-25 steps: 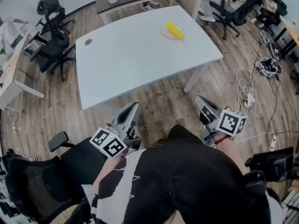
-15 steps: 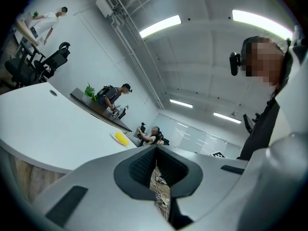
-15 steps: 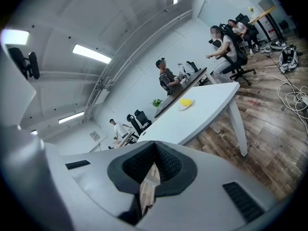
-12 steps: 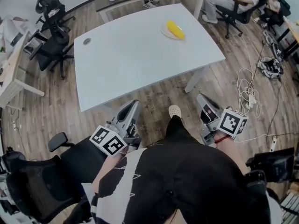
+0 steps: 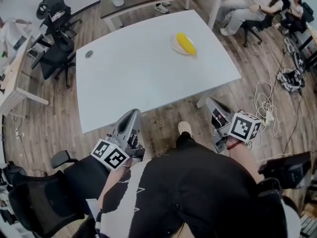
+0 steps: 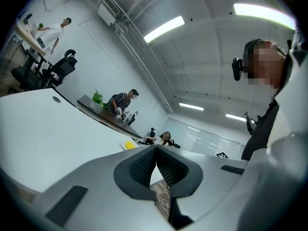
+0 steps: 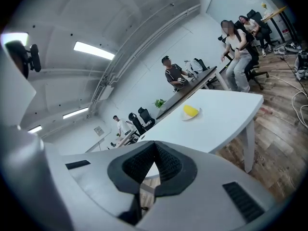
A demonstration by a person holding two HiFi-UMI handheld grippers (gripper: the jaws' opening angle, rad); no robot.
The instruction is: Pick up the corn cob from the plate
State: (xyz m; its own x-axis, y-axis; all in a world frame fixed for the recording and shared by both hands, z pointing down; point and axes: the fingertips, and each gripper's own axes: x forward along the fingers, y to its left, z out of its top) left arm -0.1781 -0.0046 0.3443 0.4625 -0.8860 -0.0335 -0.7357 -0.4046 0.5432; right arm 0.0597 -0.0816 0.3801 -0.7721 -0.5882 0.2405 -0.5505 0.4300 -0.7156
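Corn cob [image 5: 186, 42] lies on a white plate [image 5: 173, 45] at the far-right part of the white counter [image 5: 138, 83], w/ nothing touching it. Both grippers are well apart from it, over the wood floor [image 5: 163, 114] on the counter's near side. Most of the countertop lies btw fingers and cob.

Left gripper [image 5: 132, 114]: tip at the counter's near edge, left of the person's shoe [image 5: 184, 128]. In the left gripper view its fingers [image 6: 142, 165] are together at the tips w/ nothing btw them. Cob shows there as a small yellow spot just left of the tips, far off across the counter.

Right gripper [image 5: 211, 102]: tip by the counter's near-right edge, right of the shoe. In the right gripper view its fingers [image 7: 140, 163] are pressed together, empty. Cob + plate sit above and right of the tips, far across the counter.
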